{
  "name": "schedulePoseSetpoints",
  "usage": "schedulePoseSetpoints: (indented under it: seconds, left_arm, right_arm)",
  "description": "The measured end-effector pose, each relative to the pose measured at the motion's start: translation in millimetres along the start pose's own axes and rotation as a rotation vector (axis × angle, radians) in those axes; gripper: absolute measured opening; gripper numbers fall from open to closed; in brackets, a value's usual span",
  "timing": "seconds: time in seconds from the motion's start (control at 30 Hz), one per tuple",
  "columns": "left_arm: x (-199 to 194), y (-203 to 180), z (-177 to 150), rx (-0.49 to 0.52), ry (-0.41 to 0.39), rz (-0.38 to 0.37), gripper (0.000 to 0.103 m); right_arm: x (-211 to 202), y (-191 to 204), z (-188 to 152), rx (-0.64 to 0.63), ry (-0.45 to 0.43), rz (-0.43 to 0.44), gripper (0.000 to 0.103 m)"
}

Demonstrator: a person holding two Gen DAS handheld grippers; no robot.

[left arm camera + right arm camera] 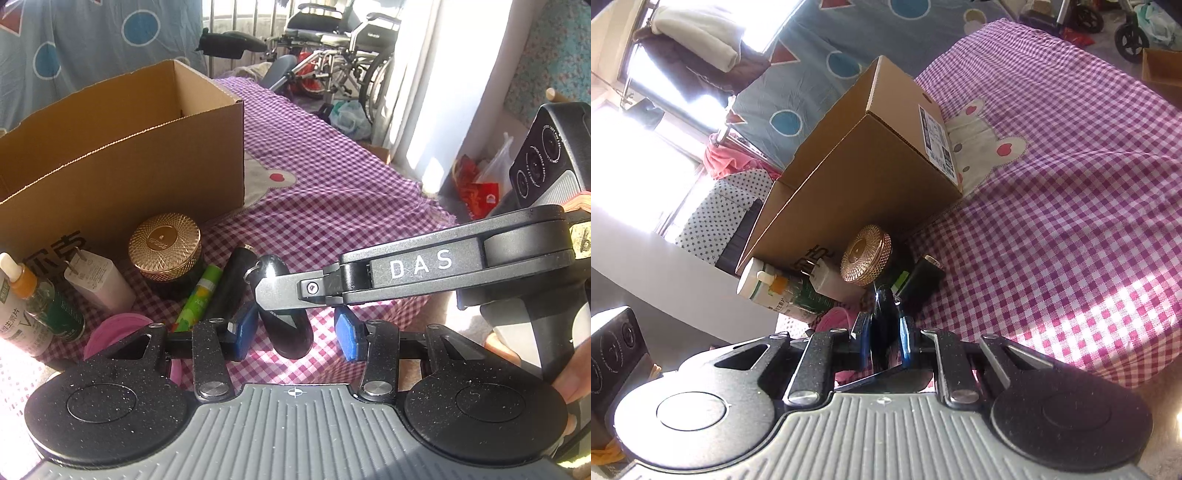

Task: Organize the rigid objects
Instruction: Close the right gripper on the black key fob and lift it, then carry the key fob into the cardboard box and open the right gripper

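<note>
An open cardboard box stands on the purple checked cloth; it also shows in the right wrist view. In front of it lie a gold-lidded jar, a white charger plug, a green tube, a black cylinder, bottles and a pink disc. My right gripper is shut on a glossy black oval key fob. In the left wrist view that fob hangs between my left gripper's blue pads. My left gripper is open around it, not touching.
The right gripper's arm crosses the left wrist view from the right. A wheelchair and floor clutter lie beyond the cloth's far edge. A blue patterned sheet hangs behind the box. Bare checked cloth spreads right of the box.
</note>
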State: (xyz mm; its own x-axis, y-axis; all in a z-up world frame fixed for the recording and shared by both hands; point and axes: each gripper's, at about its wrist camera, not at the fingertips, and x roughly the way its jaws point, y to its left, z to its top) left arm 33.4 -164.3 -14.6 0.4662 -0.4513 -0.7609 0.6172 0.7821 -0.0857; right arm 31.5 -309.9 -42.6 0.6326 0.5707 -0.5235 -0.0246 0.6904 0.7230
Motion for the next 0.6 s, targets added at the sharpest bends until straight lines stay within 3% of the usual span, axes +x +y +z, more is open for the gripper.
schedulePoseSetpoints:
  seconds: [0.27, 0.6]
  left_arm:
    - [-45, 5, 7, 0.015, -0.109, 0.042, 0.045]
    - [-96, 37, 40, 0.007, -0.233, 0.182, 0.046]
  right_arm:
    - [-16, 50, 7, -0.1, -0.06, 0.052, 0.018]
    - [4, 127, 48, -0.267, -0.084, 0.168, 0.018]
